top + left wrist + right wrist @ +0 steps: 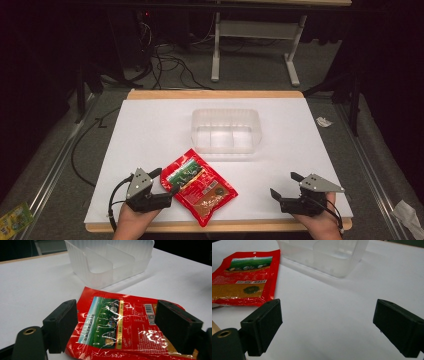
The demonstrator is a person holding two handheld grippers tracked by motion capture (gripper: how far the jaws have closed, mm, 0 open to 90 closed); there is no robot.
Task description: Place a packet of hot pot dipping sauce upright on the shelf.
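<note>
The red snack pouch [199, 186] lies flat on the white desk [150, 135], near its front edge and tilted, with one corner pointing toward the clear plastic bin [227, 130]. That bin stands a little beyond it, toward the middle of the desk, and has dividers that split it into compartments; all of them look empty.

Your left hand-held gripper [165, 182] sits right at the pouch's left edge. In the left gripper view its jaws stand wide, one on each side of the pouch [125, 325], with no pad pressing on the film. So you are at the approach step, lined up but not yet gripping.

Your right hand-held gripper [285, 185] rests well apart to the right, over bare desk, jaws wide with nothing between them; in its view the pouch [244, 280] lies off to the left.

The next move likely calls for getting one jaw under the pouch's edge, since it lies flat and the film looks slick and thin. Close firmly on the sealed border, then lift and carry it to the bin. Watch that the pouch does not just slide away as you close.
</note>
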